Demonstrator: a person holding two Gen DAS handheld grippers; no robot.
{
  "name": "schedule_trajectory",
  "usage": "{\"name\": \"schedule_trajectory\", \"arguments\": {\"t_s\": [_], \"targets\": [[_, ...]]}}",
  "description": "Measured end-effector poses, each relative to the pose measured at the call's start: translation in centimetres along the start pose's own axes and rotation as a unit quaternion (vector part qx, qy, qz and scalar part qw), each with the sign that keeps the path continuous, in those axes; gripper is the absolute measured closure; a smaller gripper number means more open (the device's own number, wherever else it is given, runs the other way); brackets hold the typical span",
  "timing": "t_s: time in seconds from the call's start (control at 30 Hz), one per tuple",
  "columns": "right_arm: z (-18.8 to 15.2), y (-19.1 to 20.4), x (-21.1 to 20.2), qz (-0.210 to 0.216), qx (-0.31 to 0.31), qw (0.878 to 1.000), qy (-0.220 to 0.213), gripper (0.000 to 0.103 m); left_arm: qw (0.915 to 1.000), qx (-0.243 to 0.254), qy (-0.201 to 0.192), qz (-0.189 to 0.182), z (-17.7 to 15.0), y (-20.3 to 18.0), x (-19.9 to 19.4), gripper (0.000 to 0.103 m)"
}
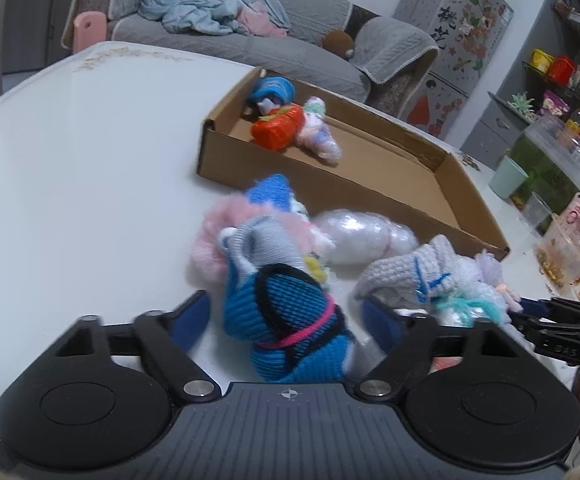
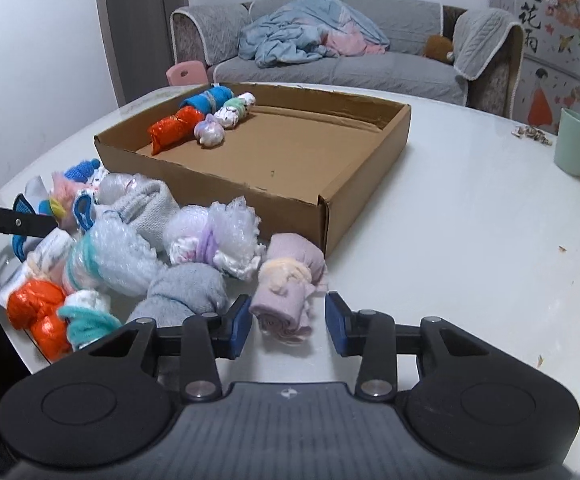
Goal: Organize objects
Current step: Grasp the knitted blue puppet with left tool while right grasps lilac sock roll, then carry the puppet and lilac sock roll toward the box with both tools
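On the glossy white tabletop stands a shallow cardboard box with raw, torn edges. In its far corner lie rolled bundles: a blue knit one, a crinkly orange foil one and pale bubble-wrapped ones. More bundles are heaped on the tabletop in front of the box.

The left claw is partly open, its blue pads on either side of a ribbed blue knit roll edged in black with a pink yarn tie; the pads do not press on it.

The right claw is partly open around a soft lilac cloth roll; its left pad sits against the roll, and the right pad stands clear.
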State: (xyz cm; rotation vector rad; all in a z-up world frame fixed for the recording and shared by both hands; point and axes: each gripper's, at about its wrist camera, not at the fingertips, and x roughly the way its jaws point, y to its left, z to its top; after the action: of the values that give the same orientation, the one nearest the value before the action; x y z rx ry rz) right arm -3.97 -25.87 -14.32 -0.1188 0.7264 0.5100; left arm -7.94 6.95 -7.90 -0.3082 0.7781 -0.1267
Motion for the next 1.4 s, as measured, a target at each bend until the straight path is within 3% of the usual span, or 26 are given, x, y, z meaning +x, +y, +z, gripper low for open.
{"name": "schedule_trajectory", "arguments": {"t_s": [0.1, 0.17, 0.63, 1.13, 1.4], "targets": [[-0.2, -0.4, -0.3, 0.002, 0.008, 1.0, -0.003, 0.082, 1.0, 0.002, -0.001, 0.003, -0.1, -0.3, 0.1, 0.035], [-0.3, -0.5, -0.5, 0.006, 0.011, 1.0, -0.004, 0.083, 1.0, 0.0, -0.003, 0.002, -0.1, -0.3, 0.0, 0.036], [0.4, -1.2, -1.9, -0.004, 0.014, 1.0, -0.023, 0.084, 0.9997, 0.014, -0.017, 0.011, 0.2, 0.4, -2.2, 0.037], [1.8, -0.8, -3.8, -0.008, -0.001, 0.998, -0.058, 0.084, 0.9966, 0.039, -0.066, 0.032, 2.7, 1.9, -6.1, 0.037], [3.6, -0.1, -4.5, -0.001, -0.012, 0.996, -0.087, 0.084, 0.9902, 0.093, -0.093, 0.046, 5.8, 1.5, -7.5, 0.037]]}}
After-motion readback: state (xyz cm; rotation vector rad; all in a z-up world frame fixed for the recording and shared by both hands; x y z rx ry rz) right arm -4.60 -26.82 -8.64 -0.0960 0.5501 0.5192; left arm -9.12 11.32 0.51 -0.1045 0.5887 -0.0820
